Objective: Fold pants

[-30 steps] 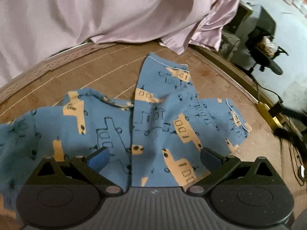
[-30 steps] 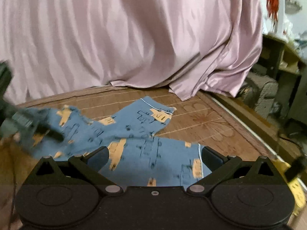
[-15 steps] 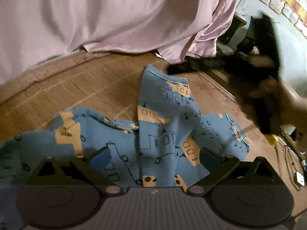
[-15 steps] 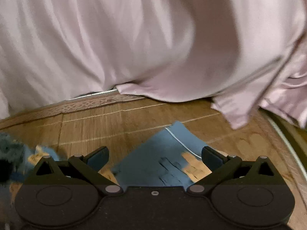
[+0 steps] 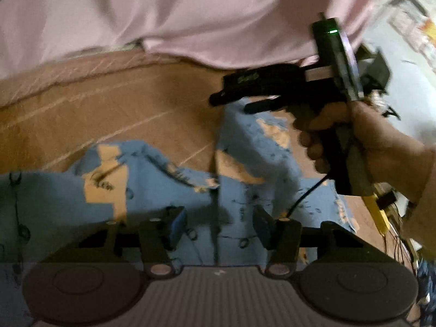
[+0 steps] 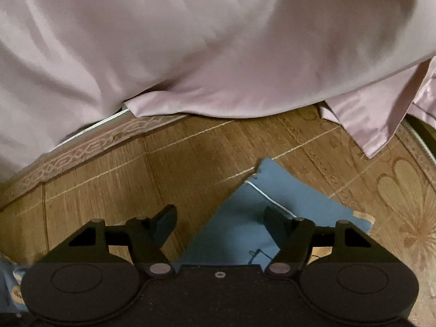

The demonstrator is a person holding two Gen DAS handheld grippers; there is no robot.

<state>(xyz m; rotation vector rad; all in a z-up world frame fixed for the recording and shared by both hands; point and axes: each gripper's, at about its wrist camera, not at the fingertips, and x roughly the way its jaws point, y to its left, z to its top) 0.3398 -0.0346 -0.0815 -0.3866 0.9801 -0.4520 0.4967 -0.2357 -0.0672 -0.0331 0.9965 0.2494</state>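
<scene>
**Two hand-held grippers over blue pants on a woven mat**

Blue pants printed with orange shapes lie crumpled on a brown woven mat, one leg reaching towards a pink satin sheet that drapes down at the back.

The left hand-held gripper hovers low over the middle of the pants, its fingers partly apart with nothing between them.

The right hand-held gripper is at the far leg's end. Its fingers are spread, one over the bare mat and one over the cuff, which has a thin white edge line. It grips nothing.

In the left wrist view, a person's hand holds that right tool by its handle above the leg; the view is blurred.
</scene>
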